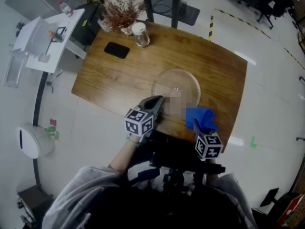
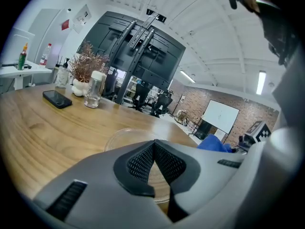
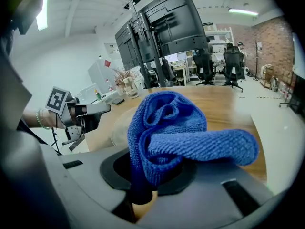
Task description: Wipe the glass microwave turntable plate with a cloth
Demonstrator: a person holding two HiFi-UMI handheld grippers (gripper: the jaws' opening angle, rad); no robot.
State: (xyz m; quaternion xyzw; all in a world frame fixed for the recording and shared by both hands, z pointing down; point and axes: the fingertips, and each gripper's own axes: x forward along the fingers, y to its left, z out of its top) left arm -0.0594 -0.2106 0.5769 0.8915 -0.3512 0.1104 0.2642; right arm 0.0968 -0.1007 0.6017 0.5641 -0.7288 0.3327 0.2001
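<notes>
The clear glass turntable plate (image 1: 175, 86) lies flat on the wooden table (image 1: 119, 80), towards its near edge. My left gripper (image 1: 158, 101) is shut with nothing between its tips, which sit over the plate's near left rim. In the left gripper view the closed tips (image 2: 153, 142) meet above the plate (image 2: 125, 136). My right gripper (image 1: 195, 123) is shut on a bunched blue cloth (image 1: 200, 116) just off the plate's near right rim. In the right gripper view the cloth (image 3: 181, 128) fills the middle, with the left gripper (image 3: 94, 109) beyond it.
A black phone (image 1: 116, 50), a lidded glass jar (image 1: 141, 35) and a vase of dried twigs (image 1: 122, 14) stand at the table's far left. A white side table (image 1: 47, 37) is off to the left. The near table edge runs just under both grippers.
</notes>
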